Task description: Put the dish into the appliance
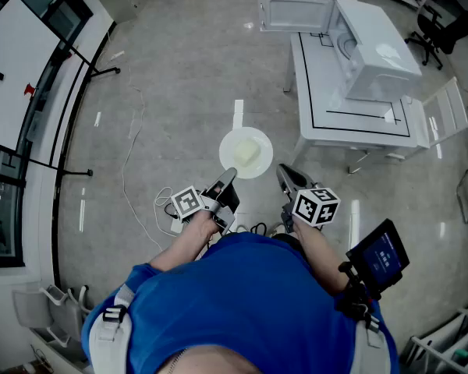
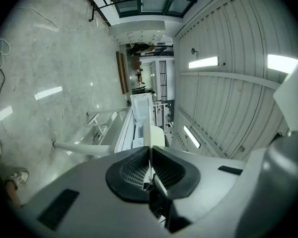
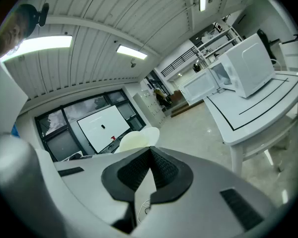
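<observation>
A white dish (image 1: 246, 154) with a pale yellow lump on it hangs above the floor in the head view. My left gripper (image 1: 229, 174) is shut on its near left rim; in the left gripper view the dish (image 2: 147, 133) shows edge-on, running out from between the shut jaws of that gripper (image 2: 149, 155). My right gripper (image 1: 283, 171) is shut just off the dish's right edge and holds nothing; its own view shows this gripper (image 3: 150, 152) with the dish (image 3: 136, 139) beyond and to the left. The white microwave (image 1: 374, 49) stands on a white table (image 1: 359, 119) ahead to the right, door (image 1: 295, 12) swung open.
A black screen device (image 1: 379, 257) hangs at the person's right hip. Cables (image 1: 132, 162) trail over the floor at the left. A whiteboard on a stand (image 1: 15, 61) is far left. A white chair (image 1: 446, 114) and a black office chair (image 1: 437, 29) stand beyond the table.
</observation>
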Demonstrator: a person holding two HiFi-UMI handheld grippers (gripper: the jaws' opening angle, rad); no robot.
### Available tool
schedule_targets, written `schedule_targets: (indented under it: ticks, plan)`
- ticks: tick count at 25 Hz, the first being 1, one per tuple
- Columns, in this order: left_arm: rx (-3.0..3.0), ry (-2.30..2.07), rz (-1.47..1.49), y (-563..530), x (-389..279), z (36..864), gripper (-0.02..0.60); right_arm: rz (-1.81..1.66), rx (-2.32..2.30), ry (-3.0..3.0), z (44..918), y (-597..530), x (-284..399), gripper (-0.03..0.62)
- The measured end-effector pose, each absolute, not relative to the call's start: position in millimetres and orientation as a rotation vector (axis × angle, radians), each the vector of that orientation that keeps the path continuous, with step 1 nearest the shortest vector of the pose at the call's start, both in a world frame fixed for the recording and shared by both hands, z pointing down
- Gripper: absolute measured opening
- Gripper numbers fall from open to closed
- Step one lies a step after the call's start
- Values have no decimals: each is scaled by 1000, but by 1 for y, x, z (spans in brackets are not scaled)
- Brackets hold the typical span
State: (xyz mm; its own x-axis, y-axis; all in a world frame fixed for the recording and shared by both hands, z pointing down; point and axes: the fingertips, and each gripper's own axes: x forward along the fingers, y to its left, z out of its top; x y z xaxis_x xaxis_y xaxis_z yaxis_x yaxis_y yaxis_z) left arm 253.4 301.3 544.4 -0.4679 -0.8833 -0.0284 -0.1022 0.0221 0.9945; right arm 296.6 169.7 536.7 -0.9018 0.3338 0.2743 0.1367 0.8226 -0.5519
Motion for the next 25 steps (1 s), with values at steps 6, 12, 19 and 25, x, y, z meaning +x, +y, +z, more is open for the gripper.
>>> schedule_targets:
  ticks: [6,12,19,25]
  plan:
    - [1013,-1646,-1524,302,251,541,20,724,-373,-2658,535,172,292,2]
    - [1012,-1650,-1523,305,251,541,20,722,-367,-2663,534,173,290,2]
    - [1008,-1654,-1530,320,244,542,20,710,-373,-2662,534,188,282,2]
    - [1001,-1655,-1555,342,229,542,20,699,-386,-2657,535,210,264,2]
